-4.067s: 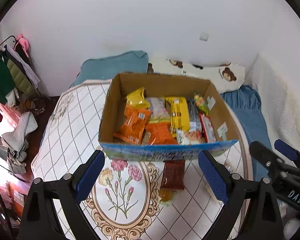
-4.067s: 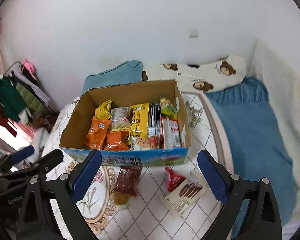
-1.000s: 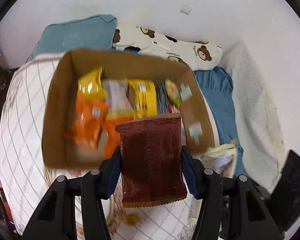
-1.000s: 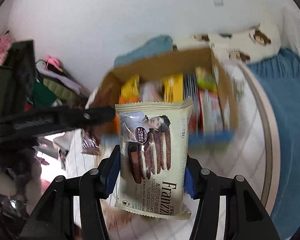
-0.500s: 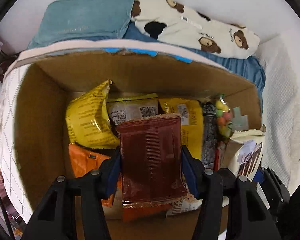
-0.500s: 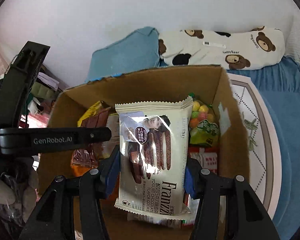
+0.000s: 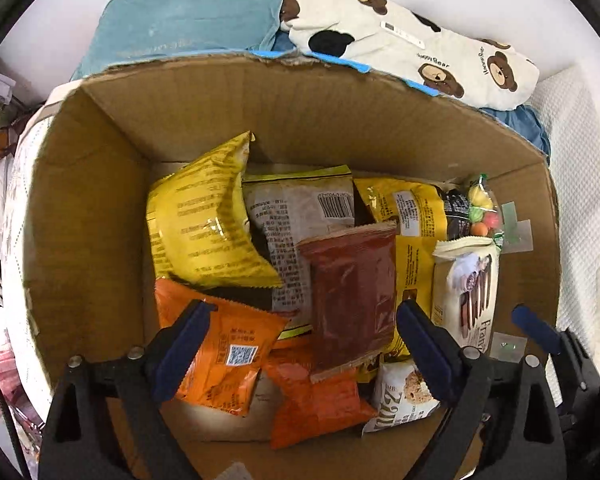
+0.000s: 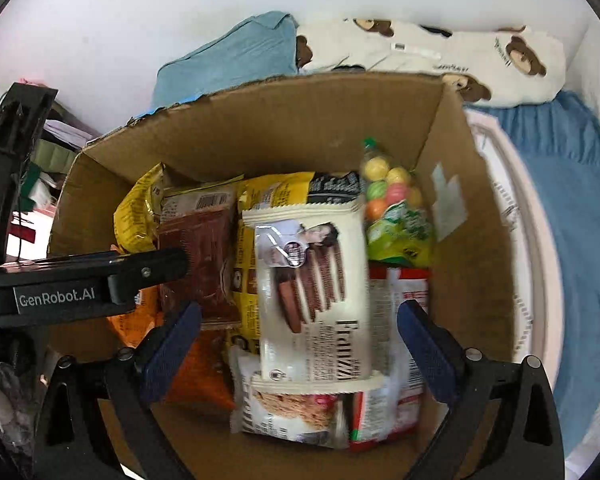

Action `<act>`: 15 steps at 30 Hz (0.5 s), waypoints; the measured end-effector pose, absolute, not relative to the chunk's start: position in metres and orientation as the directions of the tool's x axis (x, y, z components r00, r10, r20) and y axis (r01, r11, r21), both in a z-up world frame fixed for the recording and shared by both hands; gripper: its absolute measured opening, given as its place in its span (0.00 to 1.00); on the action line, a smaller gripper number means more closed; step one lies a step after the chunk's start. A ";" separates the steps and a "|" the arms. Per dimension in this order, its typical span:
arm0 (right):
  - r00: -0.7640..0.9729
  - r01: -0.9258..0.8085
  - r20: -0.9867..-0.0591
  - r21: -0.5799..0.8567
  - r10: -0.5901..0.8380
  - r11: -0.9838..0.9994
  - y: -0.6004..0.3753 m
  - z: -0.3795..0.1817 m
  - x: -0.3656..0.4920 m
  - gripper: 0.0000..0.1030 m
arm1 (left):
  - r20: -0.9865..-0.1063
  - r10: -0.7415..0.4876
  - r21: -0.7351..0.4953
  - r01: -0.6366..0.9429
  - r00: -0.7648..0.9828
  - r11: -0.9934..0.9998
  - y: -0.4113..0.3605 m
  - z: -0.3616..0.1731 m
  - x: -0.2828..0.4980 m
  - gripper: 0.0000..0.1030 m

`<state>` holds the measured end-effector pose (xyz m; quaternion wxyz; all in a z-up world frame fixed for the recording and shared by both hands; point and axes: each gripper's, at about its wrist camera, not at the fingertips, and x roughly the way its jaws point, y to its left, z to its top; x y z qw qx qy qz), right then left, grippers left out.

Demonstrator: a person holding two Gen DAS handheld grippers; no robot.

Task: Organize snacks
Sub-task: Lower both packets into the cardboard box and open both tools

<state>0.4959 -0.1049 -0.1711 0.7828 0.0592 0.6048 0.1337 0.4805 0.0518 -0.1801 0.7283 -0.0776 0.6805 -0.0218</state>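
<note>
Both packets are being dropped into the brown cardboard box (image 7: 100, 208). The left claw (image 7: 296, 344) has just opened wide, and the dark red foil packet (image 7: 352, 292) lies loose between its jaws. The right claw (image 8: 300, 348) has also just opened wide over the cream biscuit packet (image 8: 312, 292). Next, I think, both must lift out of the box.

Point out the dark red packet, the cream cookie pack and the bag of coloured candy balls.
dark red packet (image 7: 354, 292): left wrist view, middle of its front face.
cream cookie pack (image 8: 314, 292): right wrist view, on the printed cookie picture.
bag of coloured candy balls (image 8: 394, 208): right wrist view, among the balls.
</note>
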 end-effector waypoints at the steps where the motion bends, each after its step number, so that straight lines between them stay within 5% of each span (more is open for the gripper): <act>1: 0.239 -0.138 -0.933 0.241 0.268 0.961 -0.106 -0.168 0.494 0.97 | -0.988 -0.130 -0.137 -0.076 0.085 0.988 0.053 -0.177 0.477 0.93; 15: 0.322 -0.130 -0.927 0.157 0.192 0.979 -0.125 -0.140 0.438 0.97 | -0.959 -0.038 -0.051 -0.040 0.281 0.998 0.051 -0.131 0.406 0.93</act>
